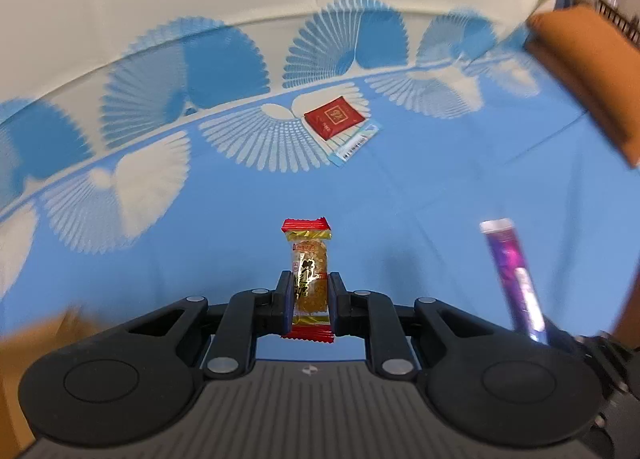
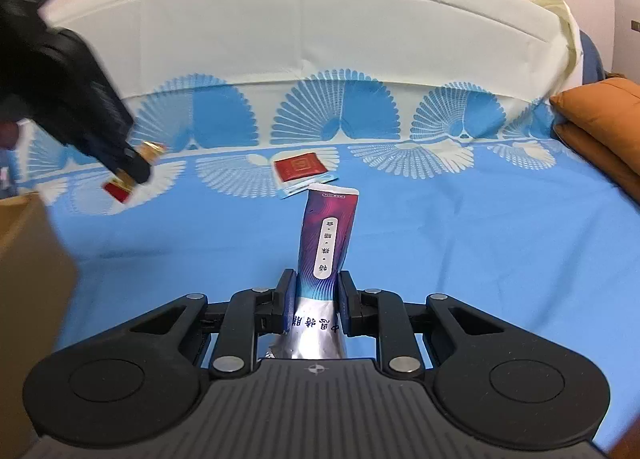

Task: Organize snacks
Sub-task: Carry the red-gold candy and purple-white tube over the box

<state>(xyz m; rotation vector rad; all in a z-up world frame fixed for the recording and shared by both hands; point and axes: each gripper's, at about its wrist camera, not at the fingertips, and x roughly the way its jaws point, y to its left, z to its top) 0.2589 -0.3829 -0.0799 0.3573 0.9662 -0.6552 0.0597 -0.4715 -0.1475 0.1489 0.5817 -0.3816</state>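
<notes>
On the blue bedsheet with white fan-shaped prints (image 1: 400, 187), taken as landmark, two snacks are lifted clear and two more lie flat. Left gripper (image 1: 310, 291): black fingers pressed onto the sides of a small clear-wrapped golden grain-bar snack with crimped red ends (image 1: 310, 275); gold characters run down its wrapper, not legible. Its long axis stands upright between the pads, pointing away from the camera along the fingers. Right gripper (image 2: 316, 293): pads pinching a long purple-and-blue foil stick pouch (image 2: 326, 243) near its silver lower end; long axis along the fingers, far end leaning slightly right. White oval label on the pouch carries dark characters, and more print crosses the silver part; too small to read reliably. Foil is glossy, swirl-patterned, with a white sealed top edge. Further up the sheet, near the fan-print border, a flat square red packet with a gold emblem (image 1: 334, 117) lies partly over a thin pale-blue sachet with a barcode strip (image 1: 356, 145), touching it. Brown cardboard box (image 2: 28, 279) sits at the sheet's left edge; an orange cushion (image 2: 600, 127) at its right edge. Cream fabric (image 2: 320, 31) borders the sheet at the far side. Left-wrist view is motion-blurred at its margins.
</notes>
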